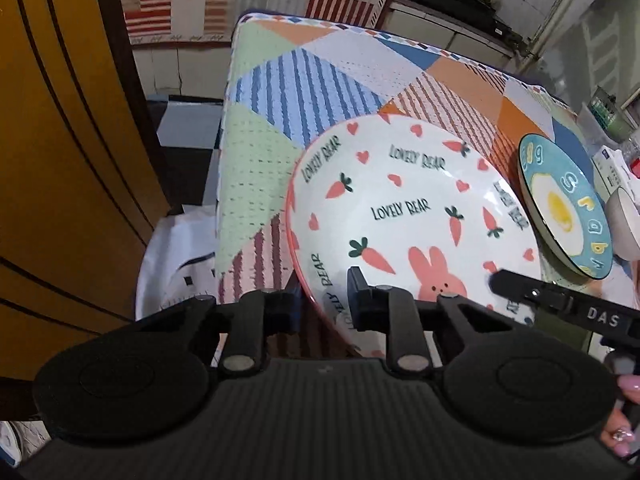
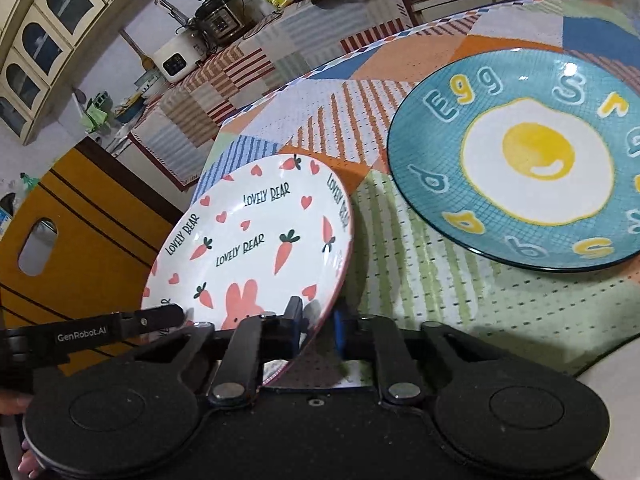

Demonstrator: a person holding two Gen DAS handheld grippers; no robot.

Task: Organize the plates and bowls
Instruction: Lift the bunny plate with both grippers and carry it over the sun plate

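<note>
A white "Lovely Bear" plate (image 1: 404,216) with carrots, hearts and a pink rabbit is held tilted above the patchwork-cloth table (image 1: 280,92). My left gripper (image 1: 324,300) is shut on its near rim. My right gripper (image 2: 318,326) is shut on the rim of the same plate (image 2: 248,248), and its finger shows in the left wrist view (image 1: 532,288). A teal "Egg" plate (image 2: 536,160) with a fried-egg picture lies flat on the table to the right; it also shows in the left wrist view (image 1: 564,204).
A pale bowl (image 1: 624,220) stands at the right edge beside the teal plate. A yellow wooden door (image 1: 60,160) is close on the left. A counter with a pressure cooker (image 2: 220,20) and packets runs behind the table.
</note>
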